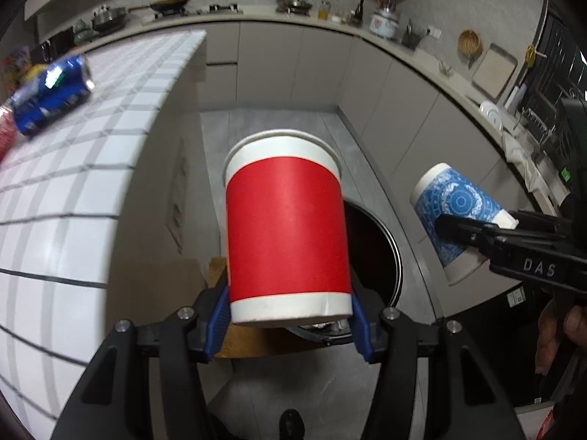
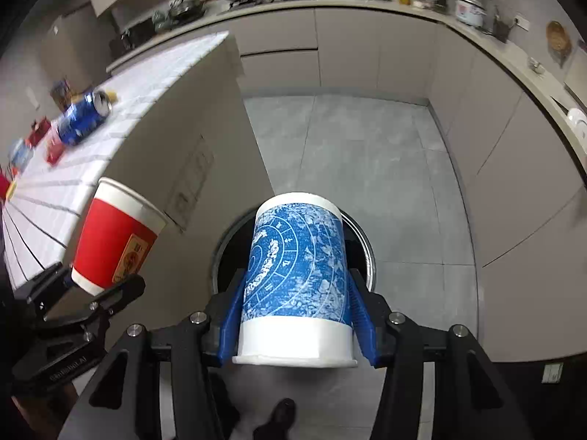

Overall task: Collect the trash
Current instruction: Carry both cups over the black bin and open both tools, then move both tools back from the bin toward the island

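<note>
Two paper cups, light and easily crushed: your left gripper clamps the red cup, your right gripper the blue cup, low on their walls, bin just beyond both.

Left gripper: black angular frame with cut-out windows, two forked arms, four round silver screw heads, ribbed blue pads on the fingers.

Right gripper: same build, with black frame, silver screws and blue ribbed pads. Seen from the left wrist view, its side bears white raised letters "DAS".

Person: a dark shoe and pale trouser leg below, possibly grey; the view there is dim.
</note>
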A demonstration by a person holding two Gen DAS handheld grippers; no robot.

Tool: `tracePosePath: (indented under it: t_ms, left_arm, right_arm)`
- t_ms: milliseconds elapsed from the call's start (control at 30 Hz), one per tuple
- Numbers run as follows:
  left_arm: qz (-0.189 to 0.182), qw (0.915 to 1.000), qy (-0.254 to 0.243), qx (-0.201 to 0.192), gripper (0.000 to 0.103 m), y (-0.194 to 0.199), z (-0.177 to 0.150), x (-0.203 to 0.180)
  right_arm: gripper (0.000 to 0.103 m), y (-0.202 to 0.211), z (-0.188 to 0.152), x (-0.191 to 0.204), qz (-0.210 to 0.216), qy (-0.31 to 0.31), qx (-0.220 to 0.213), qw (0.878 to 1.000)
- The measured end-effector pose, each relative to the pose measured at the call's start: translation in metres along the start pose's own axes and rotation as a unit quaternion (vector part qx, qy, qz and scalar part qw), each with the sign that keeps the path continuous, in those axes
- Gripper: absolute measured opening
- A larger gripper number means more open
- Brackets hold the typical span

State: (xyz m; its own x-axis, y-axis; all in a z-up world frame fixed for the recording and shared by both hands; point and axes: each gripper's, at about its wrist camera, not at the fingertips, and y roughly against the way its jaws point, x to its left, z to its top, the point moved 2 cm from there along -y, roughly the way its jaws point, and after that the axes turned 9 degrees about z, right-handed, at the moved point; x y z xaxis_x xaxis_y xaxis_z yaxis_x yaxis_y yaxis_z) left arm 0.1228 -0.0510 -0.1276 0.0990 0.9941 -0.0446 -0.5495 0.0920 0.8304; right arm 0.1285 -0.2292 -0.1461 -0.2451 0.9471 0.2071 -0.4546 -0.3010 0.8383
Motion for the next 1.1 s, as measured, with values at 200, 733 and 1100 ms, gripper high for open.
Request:
tracePosePath:
  t_ms: [200, 733, 1100]
  left_arm:
    - [-0.014, 0.9988, 0.006, 0.046, 0.056, -0.038, -0.007, -0.012]
    - [0.052, 0.9974, 0.013, 0.048, 0.085, -0.046, 0.018, 0.002]
    - [0.058, 0.9982, 0.013, 0.001, 0.090, 0.011, 0.038, -0.001]
  right_arm:
    - [0.055, -0.043, -0.009, -0.023, 0.002, 0.049, 0.041, 0.998]
    - [0.087, -0.105, 0.001, -0.051, 0.019, 0.092, 0.082, 0.992]
    - [0.093, -0.054, 0.021, -0.049, 0.041, 0.017, 0.044, 0.998]
